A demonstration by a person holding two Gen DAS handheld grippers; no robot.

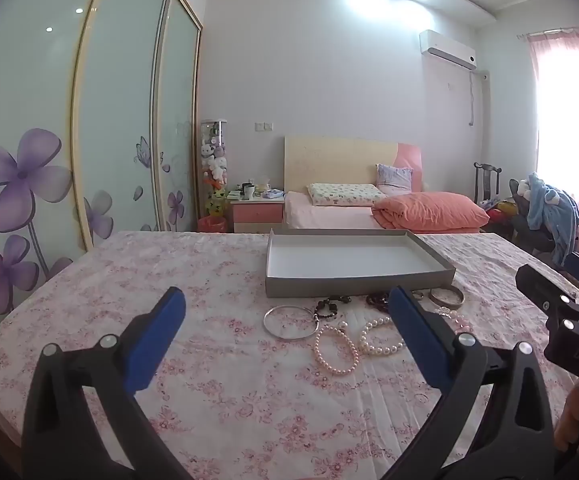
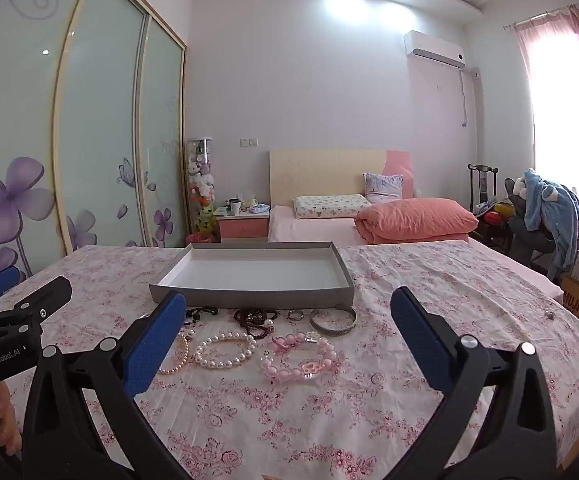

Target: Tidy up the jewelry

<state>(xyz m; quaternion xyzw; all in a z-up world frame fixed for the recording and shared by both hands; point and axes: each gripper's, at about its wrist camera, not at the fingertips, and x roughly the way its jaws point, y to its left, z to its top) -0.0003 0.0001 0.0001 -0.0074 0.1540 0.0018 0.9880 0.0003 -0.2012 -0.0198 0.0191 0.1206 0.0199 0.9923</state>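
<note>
A shallow grey tray with nothing in it lies on the floral tablecloth. Just in front of it several pieces of jewelry lie loose: a thin silver bangle, a pink pearl bracelet, a white pearl bracelet, a pink bead bracelet, dark red beads, a small ring and a wide silver cuff. My left gripper hovers open, short of the bangle and pearls. Equally open, my right gripper is held before the pink bracelet and cuff. Neither holds anything.
A small trinket lies alone on the cloth far right. Beyond the table are a bed with an orange quilt, a pink nightstand, sliding wardrobe doors on the left, and chairs with clothes by the window.
</note>
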